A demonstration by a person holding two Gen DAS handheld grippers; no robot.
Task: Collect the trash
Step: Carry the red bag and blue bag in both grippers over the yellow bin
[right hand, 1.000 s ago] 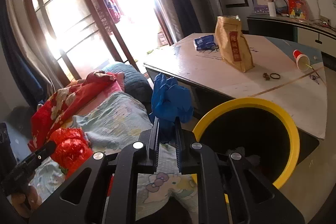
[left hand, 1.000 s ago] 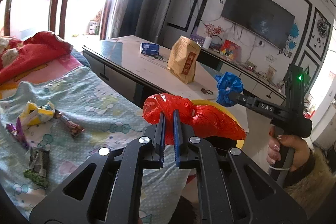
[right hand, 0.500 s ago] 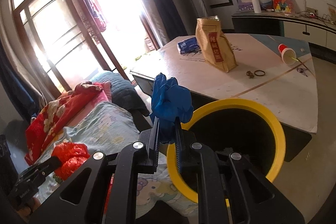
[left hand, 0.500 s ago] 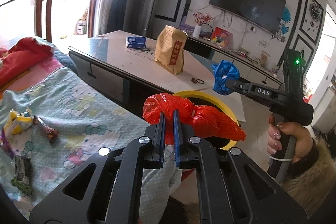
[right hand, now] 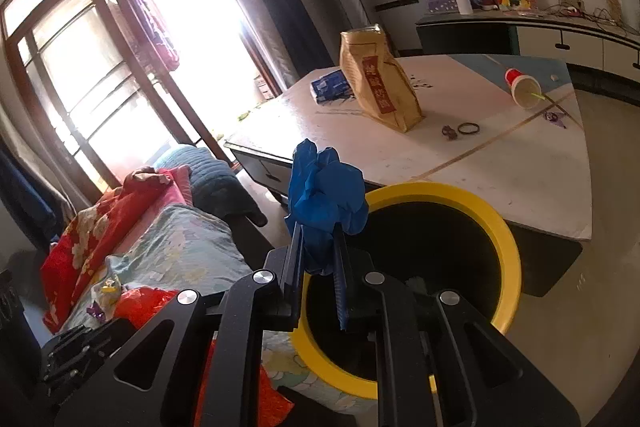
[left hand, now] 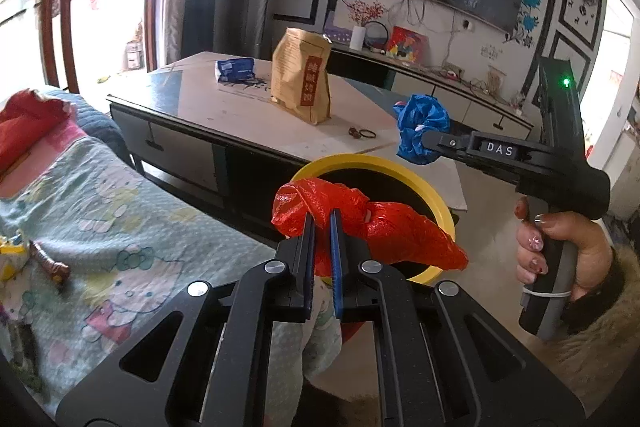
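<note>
Both bags over the bin now. Left hand-held gripper clamped on the red bag, low-centre of frame, hanging over the yellow bin's near rim. Right hand-held gripper pinching the blue bag, mid-frame, at the bin's left edge. Risk: let go now & the light plastic catches the rim, slides to the floor. Vs 1 s ago: both closer to the bin, grips unchanged.

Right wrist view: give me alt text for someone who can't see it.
The right gripper is shut on a crumpled blue plastic bag, held at the near rim of a yellow-rimmed black bin. Beyond stands a pale table with a brown paper bag and a tipped red paper cup.
</note>
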